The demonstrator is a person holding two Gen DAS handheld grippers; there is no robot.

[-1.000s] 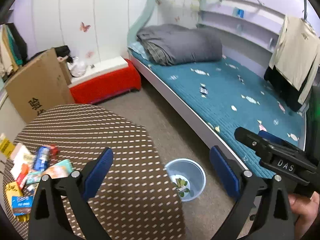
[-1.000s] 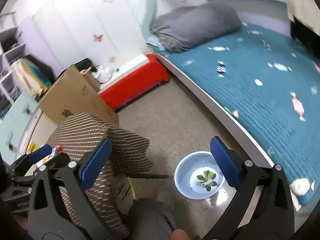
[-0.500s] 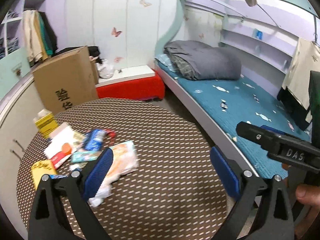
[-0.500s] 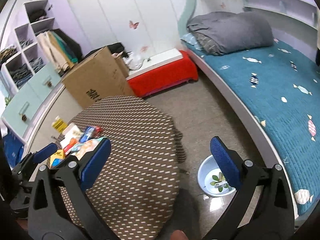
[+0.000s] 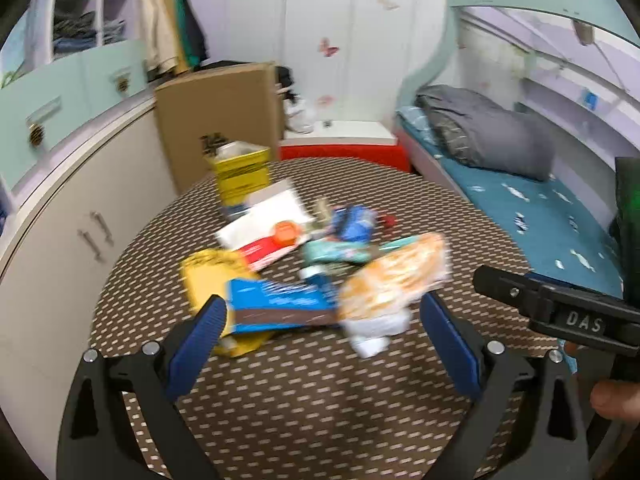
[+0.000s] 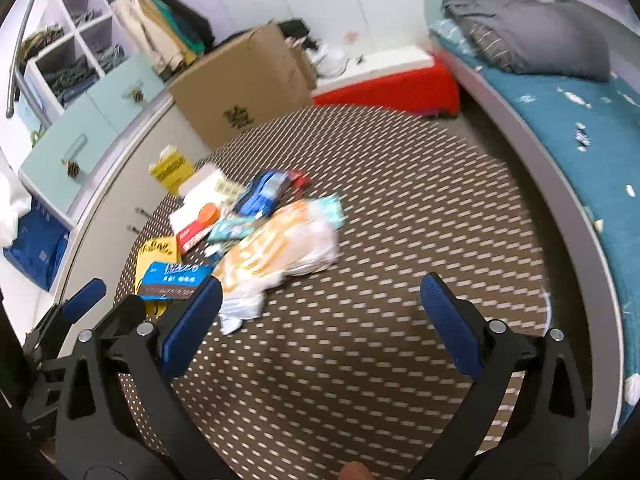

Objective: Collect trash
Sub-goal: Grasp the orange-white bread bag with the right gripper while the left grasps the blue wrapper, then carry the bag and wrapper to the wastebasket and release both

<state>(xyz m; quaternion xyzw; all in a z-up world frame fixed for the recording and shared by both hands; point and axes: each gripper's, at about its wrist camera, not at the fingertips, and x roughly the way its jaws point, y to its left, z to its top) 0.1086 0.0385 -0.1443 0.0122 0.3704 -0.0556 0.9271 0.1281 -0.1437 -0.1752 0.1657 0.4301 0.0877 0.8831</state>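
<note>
Trash (image 5: 320, 264) now nearer left gripper (image 5: 322, 340)

Wrapper litter (image 5: 304, 264) on patterned table (image 5: 320, 392)

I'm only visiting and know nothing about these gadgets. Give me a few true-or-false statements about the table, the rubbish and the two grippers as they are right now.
1. Both the left gripper and the right gripper are open and hold nothing. True.
2. The wrappers lie piled on a round table with a brown patterned cloth. True.
3. The orange and white bag is clamped in the right gripper. False: it lies on the table, untouched.
4. The cardboard box stands on the bed. False: it stands beyond the table, beside the cabinets.
</note>
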